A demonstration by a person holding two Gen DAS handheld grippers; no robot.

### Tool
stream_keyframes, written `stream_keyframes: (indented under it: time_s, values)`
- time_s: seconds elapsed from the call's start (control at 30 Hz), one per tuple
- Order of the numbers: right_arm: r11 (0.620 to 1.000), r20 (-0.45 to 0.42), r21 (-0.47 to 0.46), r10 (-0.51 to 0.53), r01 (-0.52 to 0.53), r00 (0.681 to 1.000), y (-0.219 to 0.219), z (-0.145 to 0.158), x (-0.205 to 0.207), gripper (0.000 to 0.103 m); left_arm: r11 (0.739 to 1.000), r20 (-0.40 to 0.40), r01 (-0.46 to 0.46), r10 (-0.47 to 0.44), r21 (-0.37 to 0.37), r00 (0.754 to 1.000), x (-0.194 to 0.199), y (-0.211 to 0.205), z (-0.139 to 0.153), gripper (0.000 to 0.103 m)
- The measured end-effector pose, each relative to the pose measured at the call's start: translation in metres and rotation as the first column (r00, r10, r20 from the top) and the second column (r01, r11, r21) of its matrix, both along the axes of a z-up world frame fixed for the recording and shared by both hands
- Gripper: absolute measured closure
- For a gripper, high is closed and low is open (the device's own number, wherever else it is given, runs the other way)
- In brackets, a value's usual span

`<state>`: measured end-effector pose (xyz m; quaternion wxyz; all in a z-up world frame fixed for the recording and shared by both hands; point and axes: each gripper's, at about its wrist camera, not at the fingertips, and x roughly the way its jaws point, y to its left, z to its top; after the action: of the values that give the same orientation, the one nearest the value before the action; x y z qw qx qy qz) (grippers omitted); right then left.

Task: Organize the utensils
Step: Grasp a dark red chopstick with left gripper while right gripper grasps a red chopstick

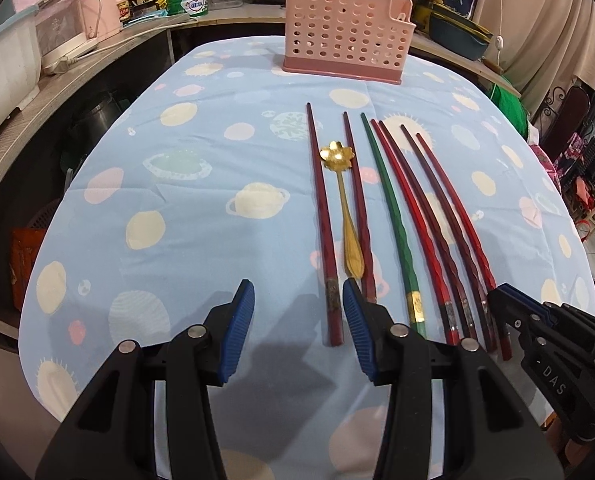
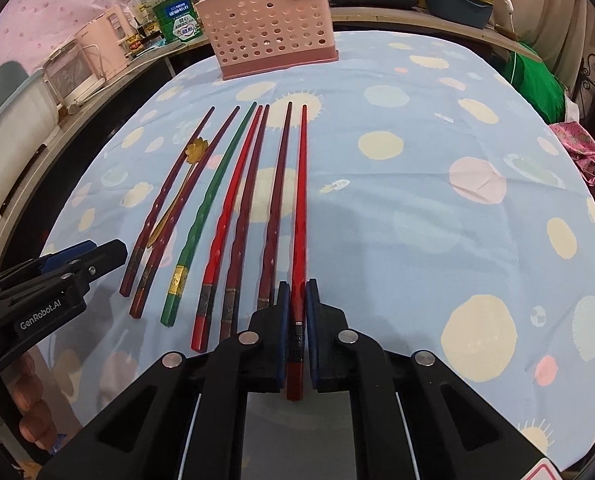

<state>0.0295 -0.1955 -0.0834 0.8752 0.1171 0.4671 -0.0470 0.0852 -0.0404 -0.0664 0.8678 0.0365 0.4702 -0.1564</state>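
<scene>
Chopsticks in a row on surface (image 1: pixel 177 184), seven in all, gold spoon (image 1: pixel 343 204) lying between the two leftmost. Pink holder (image 1: pixel 343 46) upright at far edge, well apart from the row, looks empty through the holes.

Right tool (image 2: pixel 297 320) low at near end of rightmost stick, the bright red one (image 2: pixel 300 216). Fingers narrowed to a slim gap either side of its butt; pads close against it, firm contact not confirmable. Stick flat on the cloth, not lifted.

Left tool (image 1: pixel 299 304) wide open, holding nothing, hovering over near ends of the left pair; right pad (image 1: pixel 357 320) just beside second stick's end.

Step judged: first pick, grasp on red stick. Nothing sorted yet.

Next calls for: full pinch, lift clear of neighbouring dark stick (image 2: pixel 275 216), carry to holder, tip upright, drop in from above.
</scene>
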Motion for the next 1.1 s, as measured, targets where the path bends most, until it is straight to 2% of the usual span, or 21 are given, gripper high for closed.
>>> stream_keyframes:
  time_s: [0.2, 0.33, 0.4, 0.5, 0.57, 0.6, 0.83, 1.1]
  values:
    - [1.000, -0.002, -0.012, 0.005, -0.005, 1.000, 0.005, 0.000, -0.017, 0.096, 1.000, -0.026, 0.011, -0.011, 0.001, 1.000, -0.005, -0.001, -0.009, 0.060]
    - [1.000, -0.002, -0.006, 0.004, -0.004, 1.000, 0.005, 0.000, -0.022, 0.096, 1.000, -0.036, 0.009, -0.009, -0.002, 0.999, -0.006, -0.001, -0.012, 0.069]
    - [1.000, -0.001, -0.004, 0.004, -0.004, 1.000, 0.004, 0.000, -0.024, 0.096, 1.000, -0.035, 0.009, -0.009, -0.005, 0.999, -0.006, 0.000, -0.012, 0.070]
    - [1.000, 0.002, -0.002, 0.003, -0.003, 1.000, 0.005, 0.000, -0.025, 0.096, 1.000, -0.033, 0.008, -0.008, -0.012, 0.999, -0.005, 0.000, -0.013, 0.079]
    - [1.000, 0.002, -0.001, 0.003, -0.003, 1.000, 0.005, -0.001, -0.025, 0.096, 1.000, -0.037, 0.010, -0.011, -0.022, 0.999, -0.004, 0.002, -0.013, 0.094]
    - [1.000, 0.002, 0.001, 0.003, -0.004, 1.000, 0.004, 0.000, -0.025, 0.096, 1.000, -0.042, 0.011, -0.012, -0.027, 0.999, -0.004, 0.002, -0.014, 0.096]
    - [1.000, 0.002, 0.006, 0.001, -0.001, 1.000, 0.001, 0.007, -0.029, 0.096, 0.999, -0.040, 0.015, -0.016, -0.037, 0.999, -0.006, 0.008, -0.004, 0.096]
    - [1.000, 0.061, -0.002, -0.013, 0.013, 0.998, -0.017, 0.049, -0.029, 0.096, 0.997, 0.036, -0.044, 0.046, -0.056, 0.998, -0.005, 0.028, 0.047, 0.096]
